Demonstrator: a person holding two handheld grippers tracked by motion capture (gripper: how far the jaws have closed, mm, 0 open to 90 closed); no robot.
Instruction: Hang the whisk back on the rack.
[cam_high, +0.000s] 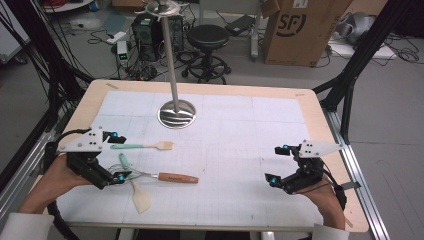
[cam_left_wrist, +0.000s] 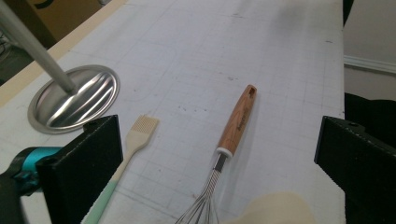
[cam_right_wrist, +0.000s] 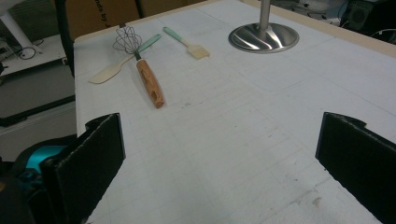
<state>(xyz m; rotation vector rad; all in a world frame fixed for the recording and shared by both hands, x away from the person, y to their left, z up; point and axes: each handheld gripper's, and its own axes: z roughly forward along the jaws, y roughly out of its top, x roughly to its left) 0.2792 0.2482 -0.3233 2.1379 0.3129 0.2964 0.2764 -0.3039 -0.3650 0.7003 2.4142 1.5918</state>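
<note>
Fingers of left gripper (cam_high: 117, 157) spread wide, empty, astride wire whisk with wooden handle (cam_high: 165, 176) on bench (cam_high: 240, 145). Light, rigid at handle, springy at wires; best taken mid-handle. Cream spatula (cam_high: 140, 198) crossing under wires, mint-handled pastry brush (cam_high: 142, 146) alongside, steel stand base (cam_high: 176, 114) beyond. Right gripper (cam_high: 275, 165) wide, empty, well apart.

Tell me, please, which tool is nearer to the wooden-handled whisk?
Left. The left tool sits open right at the whisk's wire end on the table's left side, while the right tool, also open, rests far across the mat near the right edge.
</note>
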